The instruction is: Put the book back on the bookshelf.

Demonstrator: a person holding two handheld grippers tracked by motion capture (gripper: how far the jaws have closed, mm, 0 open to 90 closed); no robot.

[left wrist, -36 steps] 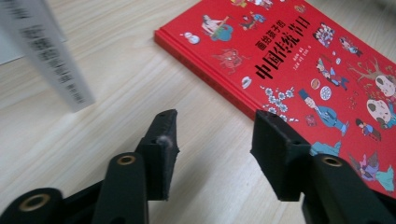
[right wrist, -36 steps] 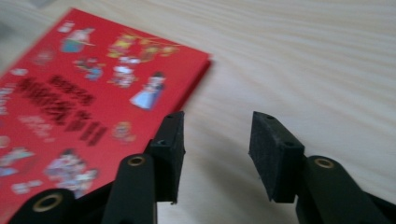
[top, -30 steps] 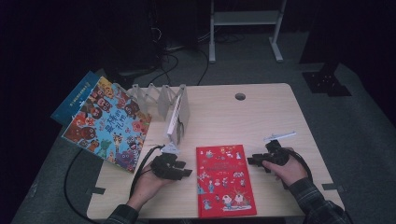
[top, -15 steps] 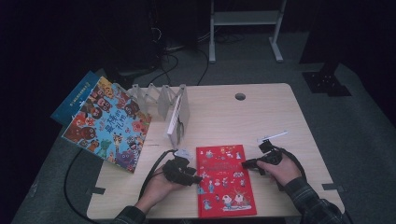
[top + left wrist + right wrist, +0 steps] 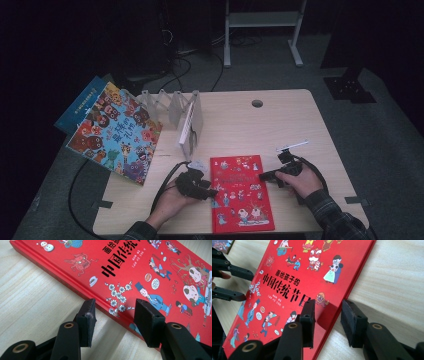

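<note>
A red picture book (image 5: 240, 192) with Chinese lettering lies flat near the front edge of the table. My left gripper (image 5: 212, 192) is open at the book's left edge. In the left gripper view the book (image 5: 150, 270) runs across the frame, and the left gripper (image 5: 115, 315) has one jaw over the table and the other over the cover. My right gripper (image 5: 262, 176) is open at the right edge. In the right gripper view it (image 5: 327, 315) straddles that edge of the book (image 5: 294, 277), with the left gripper (image 5: 249, 287) showing across the cover.
A folding book rack (image 5: 165, 102) stands at the back left of the wooden table (image 5: 280, 125), holding a white book (image 5: 189, 127) upright. A colourful picture book (image 5: 117, 132) and a blue book (image 5: 80, 105) overhang the left edge. A cable hole (image 5: 257, 103) sits at the back.
Both hands have closed in on the red book. The left gripper moved right to its left edge, and the right gripper moved left to its right edge.
</note>
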